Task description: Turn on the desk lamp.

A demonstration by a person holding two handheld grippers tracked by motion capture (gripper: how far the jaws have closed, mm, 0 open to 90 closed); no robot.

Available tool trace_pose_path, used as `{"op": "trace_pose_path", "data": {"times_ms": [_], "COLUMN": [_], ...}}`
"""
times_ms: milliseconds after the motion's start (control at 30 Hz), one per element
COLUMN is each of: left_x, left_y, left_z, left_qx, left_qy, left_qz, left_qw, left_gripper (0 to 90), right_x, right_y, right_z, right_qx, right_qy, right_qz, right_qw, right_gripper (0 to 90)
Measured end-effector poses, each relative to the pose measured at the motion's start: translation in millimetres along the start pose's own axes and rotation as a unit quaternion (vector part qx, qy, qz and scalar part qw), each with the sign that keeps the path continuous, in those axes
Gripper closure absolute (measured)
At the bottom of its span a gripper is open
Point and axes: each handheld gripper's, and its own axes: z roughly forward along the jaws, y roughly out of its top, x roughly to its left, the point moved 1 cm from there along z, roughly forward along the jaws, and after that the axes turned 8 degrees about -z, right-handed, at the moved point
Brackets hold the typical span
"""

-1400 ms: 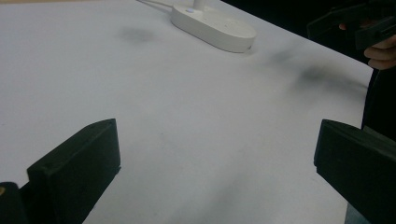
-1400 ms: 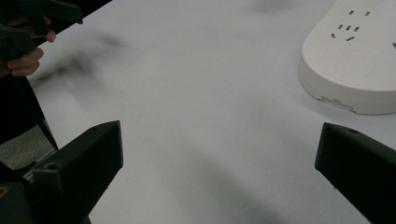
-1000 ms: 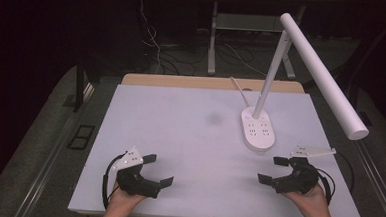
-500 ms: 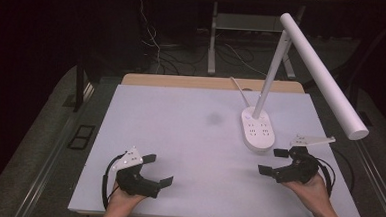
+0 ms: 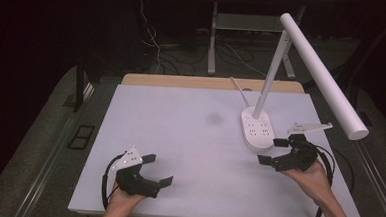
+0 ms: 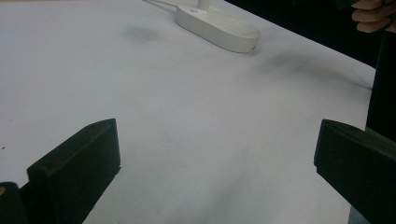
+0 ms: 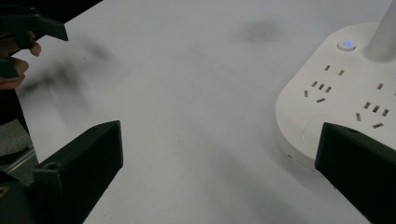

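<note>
— Nearest the front edge?
— Left gripper (image 5: 151, 170) low on the white table (image 5: 179, 138), held from below by a hand (image 5: 121, 200), jaws spread wide, nothing between them. Grey plate on top.
— Open room there?
— Plenty: bare white surface ahead and to both sides, right across the middle, save a faint dark smudge (image 5: 214, 118) farther in.
— And further right?
— Right gripper (image 5: 274, 152) a little deeper, held over the table's right part, jaws likewise wide and empty, the far one just beside the near end of the lamp base (image 5: 256, 132). Touching or merely close, hard to tell.
— The base itself?
— White, oval, flat, with rows of socket slots and a small blue-lit button (image 7: 346, 44) by the stem. Seated right of centre, well in from the right edge.
— Beyond it?
— Slim white stem rising, long tubular lamp head (image 5: 323, 75) slanting out over the right side. Tan strip of tabletop at the far edge, then dark floor with cables.
</note>
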Motion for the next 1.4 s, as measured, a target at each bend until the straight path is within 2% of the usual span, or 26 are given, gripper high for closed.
{"op": "trace_pose_path", "data": {"times_ms": [267,900,1267,1400], "left_x": [-0.1,0.6,0.8,0.9], "left_y": [-0.2,-0.1,-0.3,-0.1], "left_z": [0.3,0.3,0.3,0.4], "left_qx": [-0.001,0.000,-0.002,0.000], "left_qy": [0.000,0.000,0.001,0.000], "left_qz": [0.000,-0.001,-0.003,-0.001], "left_qw": [1.0000,1.0000,1.0000,1.0000], "left_gripper": [0.0,0.0,0.0,0.0], "right_x": [-7.6,-37.1,-58.0,-71.1], "right_y": [7.5,24.6,28.7,31.6], "right_z": [1.9,6.4,7.2,6.3], "right_qx": [0.008,0.012,0.023,0.026], "right_qy": [-0.002,-0.016,-0.022,-0.031], "right_qz": [0.000,-0.002,0.008,0.016], "right_qw": [1.0000,0.9998,0.9995,0.9991], "right_gripper": [0.8,0.8,0.8,0.8]}}
